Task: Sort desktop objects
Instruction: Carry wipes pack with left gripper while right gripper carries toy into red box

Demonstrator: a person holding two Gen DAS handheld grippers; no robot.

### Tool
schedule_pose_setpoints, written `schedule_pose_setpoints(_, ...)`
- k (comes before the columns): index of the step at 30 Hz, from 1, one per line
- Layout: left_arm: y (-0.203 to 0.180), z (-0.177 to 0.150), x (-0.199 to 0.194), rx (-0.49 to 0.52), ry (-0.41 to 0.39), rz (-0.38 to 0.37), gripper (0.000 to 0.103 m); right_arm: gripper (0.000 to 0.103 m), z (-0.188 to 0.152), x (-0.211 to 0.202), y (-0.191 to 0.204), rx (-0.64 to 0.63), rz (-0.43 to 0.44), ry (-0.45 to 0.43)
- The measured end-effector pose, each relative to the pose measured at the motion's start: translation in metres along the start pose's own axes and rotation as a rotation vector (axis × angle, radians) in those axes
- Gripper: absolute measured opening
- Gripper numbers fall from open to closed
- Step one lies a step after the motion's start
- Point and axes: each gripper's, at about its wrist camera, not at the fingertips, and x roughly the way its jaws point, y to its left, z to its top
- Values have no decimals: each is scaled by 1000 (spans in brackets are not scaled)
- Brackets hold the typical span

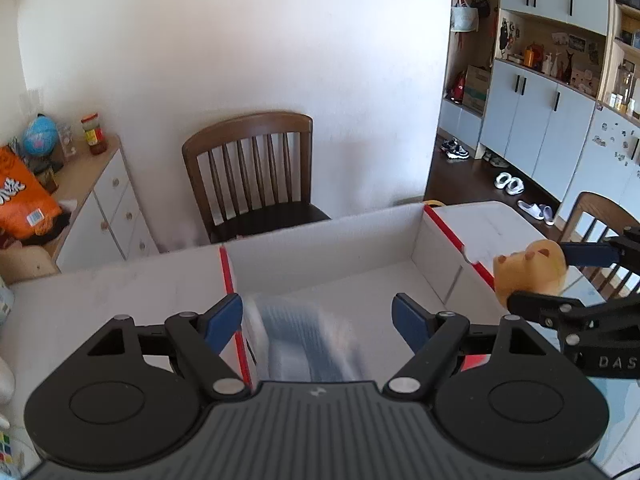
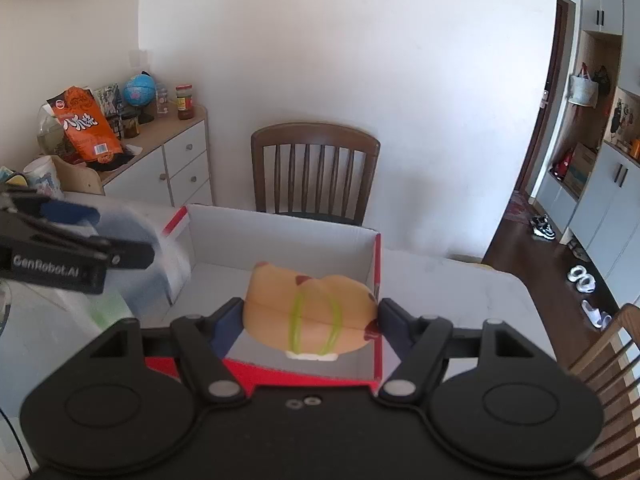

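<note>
A white cardboard box (image 1: 320, 248) (image 2: 280, 232) with red edges stands open on the table. My right gripper (image 2: 310, 316) (image 1: 536, 276) is shut on a soft orange toy (image 2: 312, 304) (image 1: 532, 268) ringed by green bands, hanging over the box's right side. My left gripper (image 1: 318, 316) (image 2: 124, 236) stands wide over the box's left wall. A blue-and-white pack (image 1: 304, 336) (image 2: 144, 256) shows smeared between and below its jaws. There is a gap between the pack and the right pad.
A brown wooden chair (image 1: 248, 168) (image 2: 316, 168) stands behind the table against the white wall. At the left is a white cabinet (image 2: 180, 160) carrying an orange snack bag (image 2: 84, 124), a globe and a jar. Another chair (image 2: 608, 352) stands at the table's right edge.
</note>
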Motion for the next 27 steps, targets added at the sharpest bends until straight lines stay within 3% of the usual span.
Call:
schedule_pose_setpoints(8, 5, 3, 52, 1, 93, 1, 79, 73, 4, 34, -1, -19, -2, 34)
schedule_pose_setpoints(19, 6, -7, 107, 43, 178, -16, 78, 72, -2, 113, 5, -60, 88, 187)
schedule_pose_setpoints(27, 3, -13, 141, 94, 248, -13, 77, 73, -13, 149, 6, -109, 84, 290)
